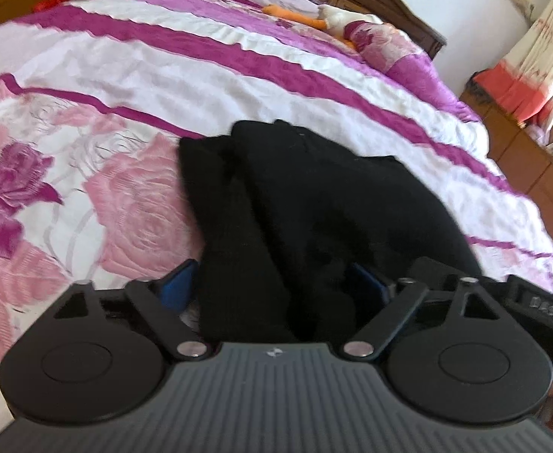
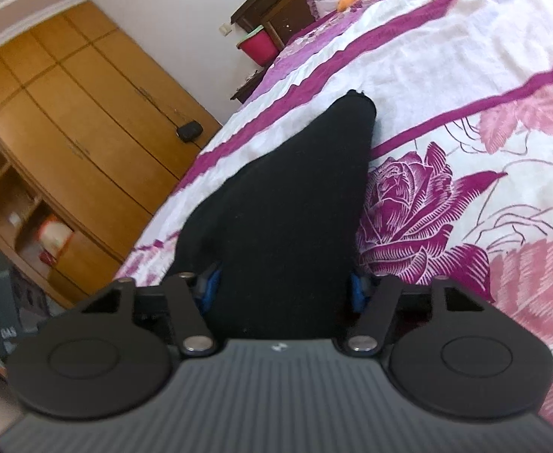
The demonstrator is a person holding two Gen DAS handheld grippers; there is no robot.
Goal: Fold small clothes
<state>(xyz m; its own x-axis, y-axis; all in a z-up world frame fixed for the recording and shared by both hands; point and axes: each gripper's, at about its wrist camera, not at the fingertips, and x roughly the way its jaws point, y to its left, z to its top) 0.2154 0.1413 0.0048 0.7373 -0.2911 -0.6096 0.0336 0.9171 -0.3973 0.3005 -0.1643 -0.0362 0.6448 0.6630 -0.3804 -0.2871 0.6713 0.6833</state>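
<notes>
- The bed (image 1: pixel 133 75) with its flowered cover runs far ahead of both tools, so there's loads of flat room to lay the fold.
- The black garment (image 1: pixel 314 204) stretches forward from each tool onto the cover, probably lifted by one edge to fold over.
- The left tool (image 1: pixel 276 290) and right tool (image 2: pixel 284 287) each pinch bunched cloth, as far as the blur shows.

Bright daylight enters through the curtained window (image 1: pixel 541 64) at far right, washing the white bedspread (image 1: pixel 170 71) nearly to glare. Both fisheye views bend straight lines at their edges and darken in the corners. The black garment (image 2: pixel 291 204) shows almost no detail, and motion blur softens the wardrobe (image 2: pixel 68 132).
</notes>
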